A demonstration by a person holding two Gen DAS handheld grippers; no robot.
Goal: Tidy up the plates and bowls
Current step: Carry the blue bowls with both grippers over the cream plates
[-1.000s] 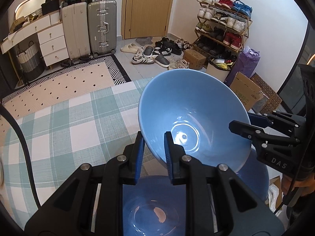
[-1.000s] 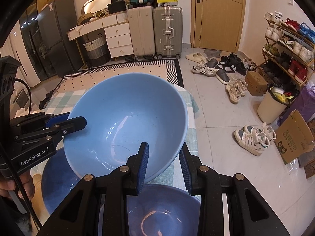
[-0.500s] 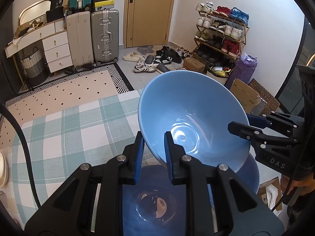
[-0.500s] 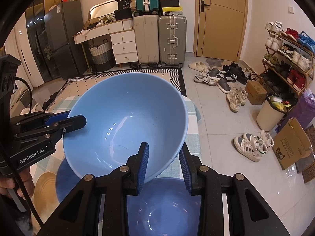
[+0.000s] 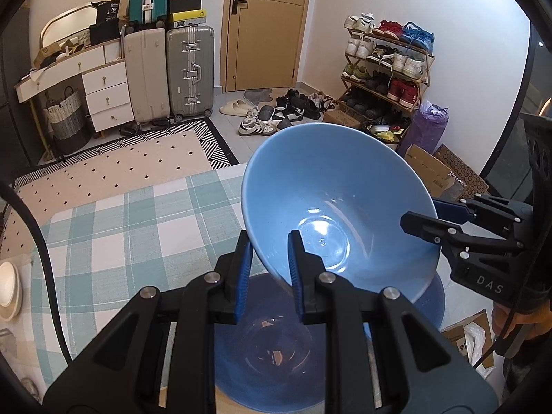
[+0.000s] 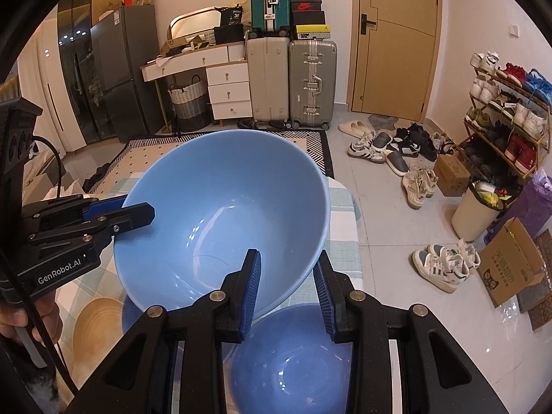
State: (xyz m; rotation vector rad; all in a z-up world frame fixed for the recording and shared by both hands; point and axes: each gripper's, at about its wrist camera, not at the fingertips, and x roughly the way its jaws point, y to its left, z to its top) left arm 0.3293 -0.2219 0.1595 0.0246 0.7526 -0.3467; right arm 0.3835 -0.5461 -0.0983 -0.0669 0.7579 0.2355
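A large glossy light-blue bowl [image 5: 339,207] is held tilted in the air between the two grippers, above the right end of the surface [image 5: 114,227] with its green-and-white checked cloth. The left gripper [image 5: 267,243] has its jaws pinching the bowl's near rim; the right gripper [image 6: 286,264] has its jaws clamped on the opposite rim, one blue pad inside the bowl and one outside.

Directly beneath sits a second blue bowl [image 6: 293,362], largely hidden by the gripper bodies and cut off at the lower edge of both views. Another blue dish [image 5: 429,305] shows only as a sliver behind the raised bowl, so its shape is hard to tell. A tan plate [image 6: 95,324] is partly covered in the right wrist view, and a white dish [image 5: 8,289] is cropped at the left edge.

Compared with a second ago, the held bowl sits higher above the lower bowl, more of the checked cloth and the far wall is in view, and both grips look unchanged.
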